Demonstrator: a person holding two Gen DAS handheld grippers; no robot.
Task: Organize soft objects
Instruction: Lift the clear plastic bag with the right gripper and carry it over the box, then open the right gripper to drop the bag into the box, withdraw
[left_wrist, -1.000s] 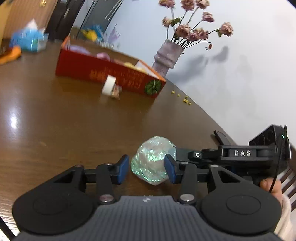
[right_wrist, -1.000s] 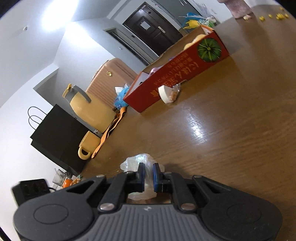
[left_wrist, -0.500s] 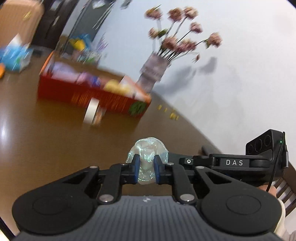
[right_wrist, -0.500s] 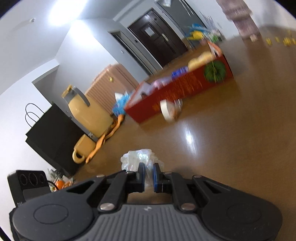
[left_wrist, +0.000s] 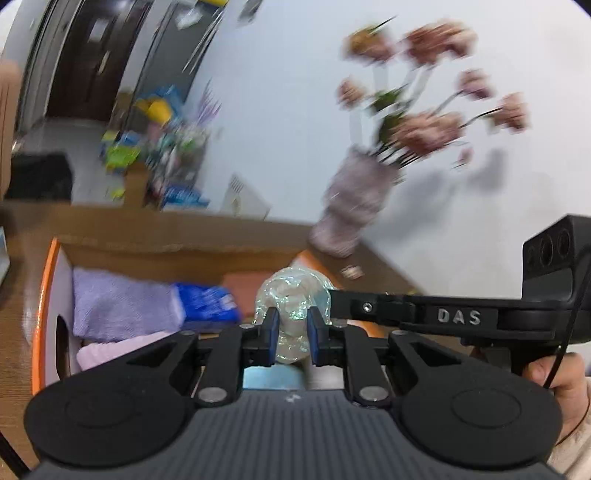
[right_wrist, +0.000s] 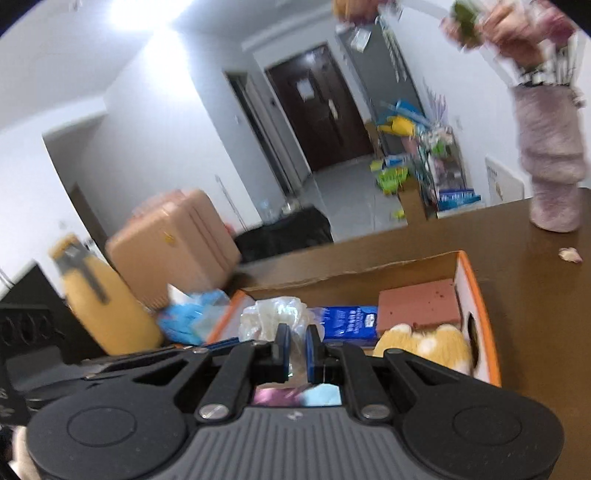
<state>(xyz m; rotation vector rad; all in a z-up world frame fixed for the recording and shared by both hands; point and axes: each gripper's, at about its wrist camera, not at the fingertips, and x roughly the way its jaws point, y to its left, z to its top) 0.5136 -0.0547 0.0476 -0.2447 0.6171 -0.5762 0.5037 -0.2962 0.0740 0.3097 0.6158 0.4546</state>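
Both tools hover over the orange box (right_wrist: 480, 295) on the desk (right_wrist: 535, 280): the left tool (left_wrist: 291, 332) clenches a shiny plastic ball (left_wrist: 295, 299), the right tool (right_wrist: 295, 349) grips a crumpled clear bag (right_wrist: 273, 317).

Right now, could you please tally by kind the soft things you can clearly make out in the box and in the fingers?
Crumpled plastic bag: 2
Folded cloth, purple and pink: 2
Blue packet: 1
Reddish sponge block: 1
Yellow plush toy: 1
Total: 7

Brown table (right_wrist: 535, 295), orange box (right_wrist: 480, 295), vase (right_wrist: 550, 177)
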